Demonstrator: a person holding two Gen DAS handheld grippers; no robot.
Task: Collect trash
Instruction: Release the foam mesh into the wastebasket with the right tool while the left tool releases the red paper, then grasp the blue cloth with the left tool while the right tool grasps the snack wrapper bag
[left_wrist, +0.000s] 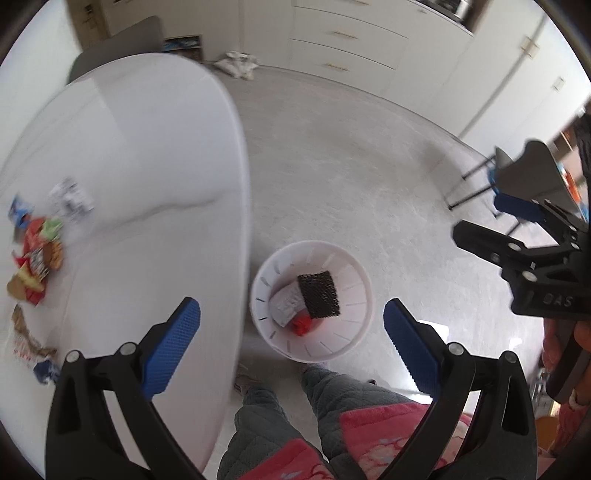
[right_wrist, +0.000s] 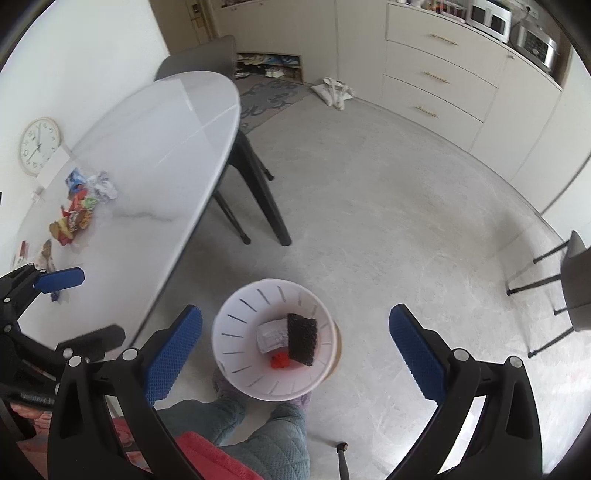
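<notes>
Floor (right_wrist: 369, 206), pale grey, fills most of both views. White oval table (left_wrist: 140, 177) stands at my 10 o'clock, its rounded edge just beside the bin. White slotted trash bin (left_wrist: 351, 332) sits on the floor straight ahead at 12 o'clock, just past my feet.

Left gripper (left_wrist: 291, 343): I hold it high, tilted down so it looks into the bin from above. Jaws spread wide, blue pads (left_wrist: 173, 343) well apart, nothing between them. Right gripper (right_wrist: 295, 350): same pose, held above the bin and angled down, spread wide, carrying nothing. It shows in the left view at 3 o'clock, beside the left one.

Inside the bin: a black mesh piece (left_wrist: 318, 294) lying over a crumpled white wrapper (left_wrist: 286, 304), with a small red scrap (left_wrist: 303, 325) just beside them at the bottom.

On the table at 9 o'clock, a cluster of snack wrappers (right_wrist: 74, 218), red, yellow and green, with a crumpled white-grey piece (right_wrist: 103, 186) near it toward 10 o'clock. More scraps nearer the table's close edge are too blurred to identify.
</notes>
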